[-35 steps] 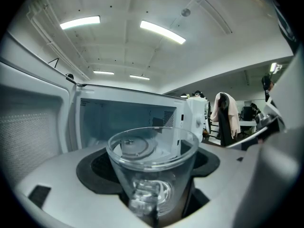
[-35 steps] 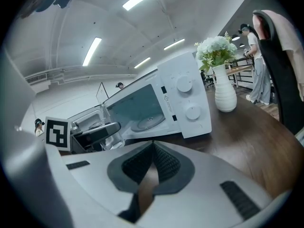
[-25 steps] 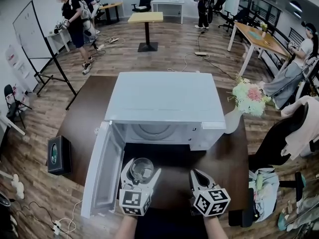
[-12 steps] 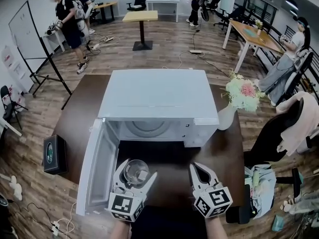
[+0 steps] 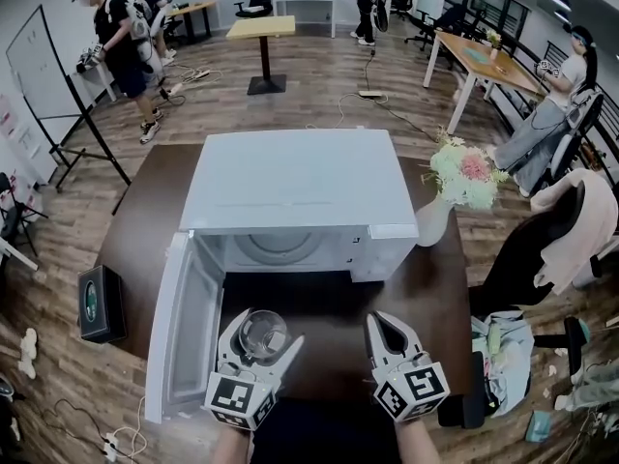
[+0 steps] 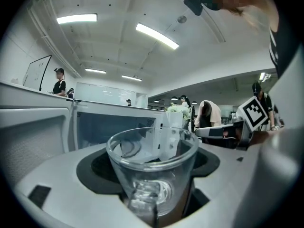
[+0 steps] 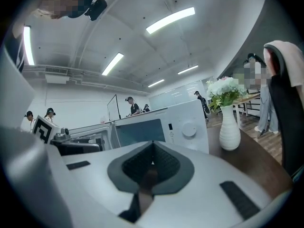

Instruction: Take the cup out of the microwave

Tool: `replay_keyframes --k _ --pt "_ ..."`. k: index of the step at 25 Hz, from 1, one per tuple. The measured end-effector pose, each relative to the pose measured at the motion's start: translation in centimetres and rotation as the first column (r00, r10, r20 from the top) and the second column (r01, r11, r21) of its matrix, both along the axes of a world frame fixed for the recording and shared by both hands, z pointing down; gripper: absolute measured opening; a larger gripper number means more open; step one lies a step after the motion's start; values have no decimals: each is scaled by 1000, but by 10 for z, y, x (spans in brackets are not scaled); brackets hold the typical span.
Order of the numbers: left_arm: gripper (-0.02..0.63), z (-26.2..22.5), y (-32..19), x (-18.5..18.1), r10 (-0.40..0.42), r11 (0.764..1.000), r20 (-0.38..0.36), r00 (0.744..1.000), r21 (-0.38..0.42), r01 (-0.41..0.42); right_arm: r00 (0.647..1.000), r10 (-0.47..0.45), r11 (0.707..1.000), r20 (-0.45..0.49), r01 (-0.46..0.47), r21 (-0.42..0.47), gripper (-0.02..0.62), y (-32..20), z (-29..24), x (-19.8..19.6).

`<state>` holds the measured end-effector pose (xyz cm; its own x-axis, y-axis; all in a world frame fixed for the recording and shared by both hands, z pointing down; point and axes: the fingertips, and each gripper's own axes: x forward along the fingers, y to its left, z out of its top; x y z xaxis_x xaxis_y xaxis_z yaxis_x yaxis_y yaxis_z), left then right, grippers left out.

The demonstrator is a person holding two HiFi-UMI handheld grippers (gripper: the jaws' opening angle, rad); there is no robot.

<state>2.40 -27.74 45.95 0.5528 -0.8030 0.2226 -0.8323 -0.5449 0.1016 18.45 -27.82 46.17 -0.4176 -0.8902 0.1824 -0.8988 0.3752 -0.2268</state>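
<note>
A clear glass cup point(image 5: 261, 339) is held upright between the wide-set jaws of my left gripper point(image 5: 266, 329), in front of the white microwave point(image 5: 290, 187). The microwave's door point(image 5: 184, 336) stands open to the left, and nothing shows in its cavity point(image 5: 276, 251). In the left gripper view the cup point(image 6: 152, 170) fills the space between the pads, with the microwave point(image 6: 114, 125) behind it. My right gripper point(image 5: 379, 322) hovers beside it on the right, shut and with nothing in it. In the right gripper view its pads point(image 7: 156, 163) meet and point at the microwave's control panel point(image 7: 183, 127).
The microwave stands on a dark brown table point(image 5: 440, 298). A white vase of flowers point(image 5: 462, 182) is at the table's right, and a black box point(image 5: 97, 303) at its left edge. A chair draped with clothing point(image 5: 556, 240) stands to the right. People stand in the far room.
Both grippers have risen a little and drawn slightly back from the microwave. The cup stays in the left one.
</note>
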Motion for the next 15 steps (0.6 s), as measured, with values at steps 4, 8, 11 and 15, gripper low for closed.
replay_keyframes --k 4,8,11,15 --pt "407 0 -3 -3 -1 1000 3 1000 1 1 1000 7 1000 -14 -7 -10 -6 0 0 -1" --pt "407 0 -4 -4 -3 1000 -1 1000 1 3 1000 5 1000 -18 -6 -10 -6 0 -1 -4" --pt "407 1 -4 -4 -5 1000 -7 1000 2 5 1000 -1 1000 -17 1 -8 -6 0 2 -8" --pt "407 0 -4 -6 -9 1000 -10 1000 7 9 1000 -5 1000 -22 4 -9 -6 1 3 -12"
